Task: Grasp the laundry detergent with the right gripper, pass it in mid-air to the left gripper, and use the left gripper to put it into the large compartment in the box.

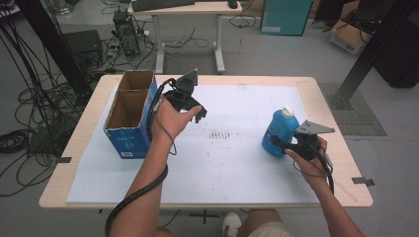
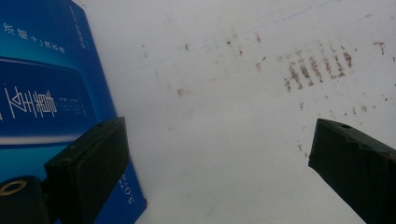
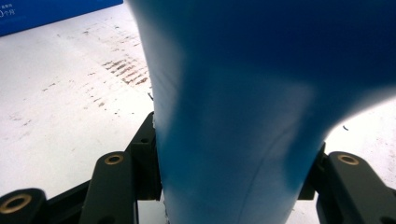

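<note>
Leftmost, an open cardboard box (image 1: 129, 111) is seen; just right of the box the left gripper (image 1: 193, 109) is held with jaws wide and empty. Well right of the box, the blue bottle (image 1: 280, 132) is clamped upright by the right gripper (image 1: 282, 144).

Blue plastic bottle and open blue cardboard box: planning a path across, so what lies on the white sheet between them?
The high view shows only bare white sheet with a patch of brownish smudge marks between bottle and box.
</note>
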{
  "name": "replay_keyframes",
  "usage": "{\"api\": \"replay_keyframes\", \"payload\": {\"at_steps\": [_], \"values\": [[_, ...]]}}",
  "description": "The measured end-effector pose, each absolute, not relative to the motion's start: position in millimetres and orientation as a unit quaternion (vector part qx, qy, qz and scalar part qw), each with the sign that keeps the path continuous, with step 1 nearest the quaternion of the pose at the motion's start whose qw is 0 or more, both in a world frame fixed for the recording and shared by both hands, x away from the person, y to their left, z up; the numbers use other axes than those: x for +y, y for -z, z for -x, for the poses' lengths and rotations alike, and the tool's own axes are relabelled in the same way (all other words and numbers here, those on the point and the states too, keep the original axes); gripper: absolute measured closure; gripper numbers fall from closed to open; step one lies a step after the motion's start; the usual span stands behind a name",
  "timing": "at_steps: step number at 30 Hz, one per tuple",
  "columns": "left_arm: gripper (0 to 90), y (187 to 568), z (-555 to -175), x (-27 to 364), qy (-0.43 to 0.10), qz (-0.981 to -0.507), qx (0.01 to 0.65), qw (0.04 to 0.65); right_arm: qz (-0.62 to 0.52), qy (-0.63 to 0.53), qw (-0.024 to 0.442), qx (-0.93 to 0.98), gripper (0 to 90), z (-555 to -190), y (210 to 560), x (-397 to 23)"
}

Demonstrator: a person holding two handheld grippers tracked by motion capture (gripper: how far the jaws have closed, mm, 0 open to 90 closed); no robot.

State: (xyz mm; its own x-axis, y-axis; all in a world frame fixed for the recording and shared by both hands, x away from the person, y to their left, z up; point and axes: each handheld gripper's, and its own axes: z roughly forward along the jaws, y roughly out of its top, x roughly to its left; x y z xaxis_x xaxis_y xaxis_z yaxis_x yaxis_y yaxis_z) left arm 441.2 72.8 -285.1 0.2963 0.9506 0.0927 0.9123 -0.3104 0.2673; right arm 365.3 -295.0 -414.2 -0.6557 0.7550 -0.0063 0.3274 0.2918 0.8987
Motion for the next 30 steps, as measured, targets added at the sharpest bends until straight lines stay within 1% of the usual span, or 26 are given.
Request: {"api": "replay_keyframes", "payload": {"at_steps": [11,13,14,30], "values": [[5.4,287.1,-439.7,74.4,-0.117,-0.802,0.581,0.081,-0.349,-0.482,0.223,0.772,43.8,-365.2,414.4,-295.0],[5.4,283.8,-439.1,76.3,-0.109,-0.804,0.580,0.079,-0.350,-0.482,0.223,0.772,43.8,-365.0,414.3,-294.9],[5.4,284.1,-438.5,76.4,-0.118,-0.801,0.581,0.083,-0.350,-0.482,0.223,0.772,43.8,-365.0,414.3,-294.8],[5.4,279.2,-435.8,79.8,-0.122,-0.802,0.578,0.088,-0.350,-0.480,0.225,0.772,43.8,-364.7,414.0,-294.1]]}}
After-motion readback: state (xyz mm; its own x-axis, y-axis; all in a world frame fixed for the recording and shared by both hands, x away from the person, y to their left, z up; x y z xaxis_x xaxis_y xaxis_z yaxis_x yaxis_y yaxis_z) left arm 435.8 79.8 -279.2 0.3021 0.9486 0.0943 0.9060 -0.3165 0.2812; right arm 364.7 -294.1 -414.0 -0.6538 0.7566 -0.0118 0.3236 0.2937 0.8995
